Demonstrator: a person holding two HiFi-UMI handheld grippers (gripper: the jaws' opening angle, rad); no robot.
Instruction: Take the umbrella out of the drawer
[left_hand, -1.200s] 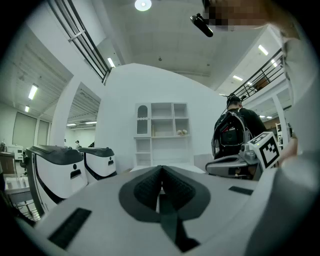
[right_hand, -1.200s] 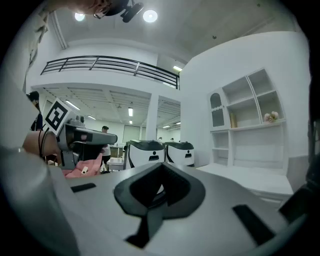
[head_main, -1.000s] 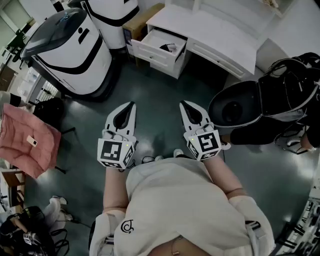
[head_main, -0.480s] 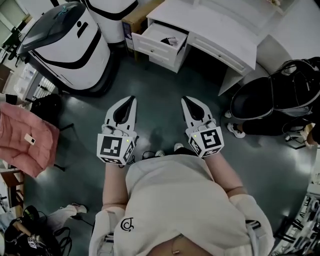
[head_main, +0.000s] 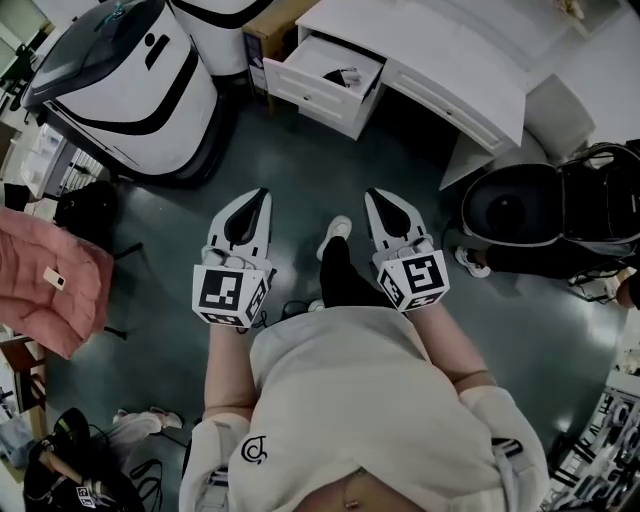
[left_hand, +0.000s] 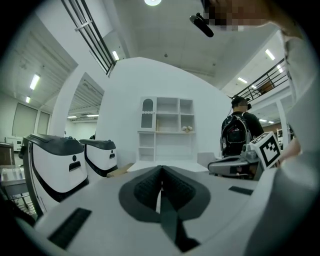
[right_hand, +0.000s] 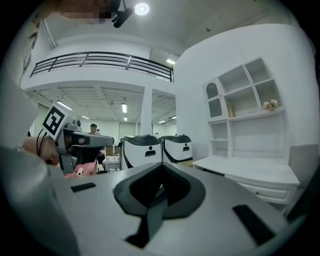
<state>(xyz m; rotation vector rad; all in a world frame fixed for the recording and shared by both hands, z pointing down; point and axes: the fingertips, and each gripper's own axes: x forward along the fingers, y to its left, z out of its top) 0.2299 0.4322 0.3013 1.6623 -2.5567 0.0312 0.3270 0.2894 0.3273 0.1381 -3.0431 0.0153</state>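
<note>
Grippers, two, carried by a person in a beige top (head_main: 340, 400): the left hand-held gripper (head_main: 262, 194) and the right hand-held gripper (head_main: 371, 193) are pointing level and forward over the dark floor (head_main: 300, 165), side by side and apart. Each is keeping its jaws pressed together with nothing between them, as both gripper views are showing. Shoe, white (head_main: 336, 232), on a black-trousered leg, is reaching forward between the two grippers. Surface, white (head_main: 450, 55), is standing at the top of the head view, well apart from both grippers. Its drawer (head_main: 305, 98) is hanging open at the left end. Umbrella (head_main: 343, 74), showing only as a small dark shape, is lying inside that open drawer, toward its right side, untouched. Machines, two, white with black trim (head_main: 130, 90) (head_main: 215, 25), are standing left of the drawer, the nearer one just beside it. Cloth, pink and padded (head_main: 45, 285), is lying at the far left edge. Seat, round and black (head_main: 515, 212), is sitting right of the surface, next to a black backpack (head_main: 605, 195). Shelf unit, white (left_hand: 166, 127), is rising behind the surface in the left gripper view. A second person wearing a backpack (left_hand: 239, 134) is standing to its right.
</note>
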